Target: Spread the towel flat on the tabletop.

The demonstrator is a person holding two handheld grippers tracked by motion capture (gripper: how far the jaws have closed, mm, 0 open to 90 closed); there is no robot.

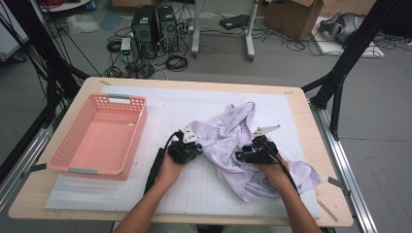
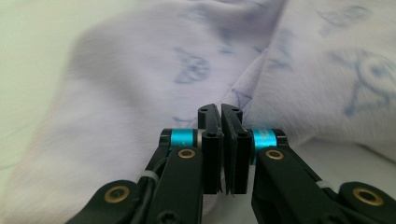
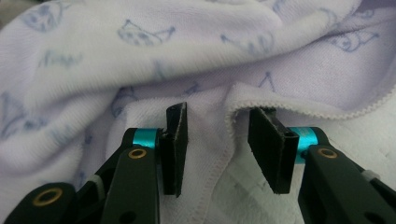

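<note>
A lilac cloth [image 1: 228,128] printed with small blue figures lies crumpled on the white grid mat [image 1: 160,109], right of centre. My left gripper [image 1: 200,147] is at the cloth's left edge. In the left gripper view its jaws [image 2: 220,112] are pressed together, with a fold of the cloth [image 2: 140,93] rising right at their tips. My right gripper [image 1: 238,156] is over the cloth's near middle. In the right gripper view it [image 3: 217,116] stands open, and a stitched hem of the cloth [image 3: 187,42] lies between the two jaws.
An empty pink plastic basket [image 1: 73,131] stands on the mat's left side. The wooden table [image 1: 311,141] ends just beyond the mat on every side. Computers, cables and boxes are on the floor behind.
</note>
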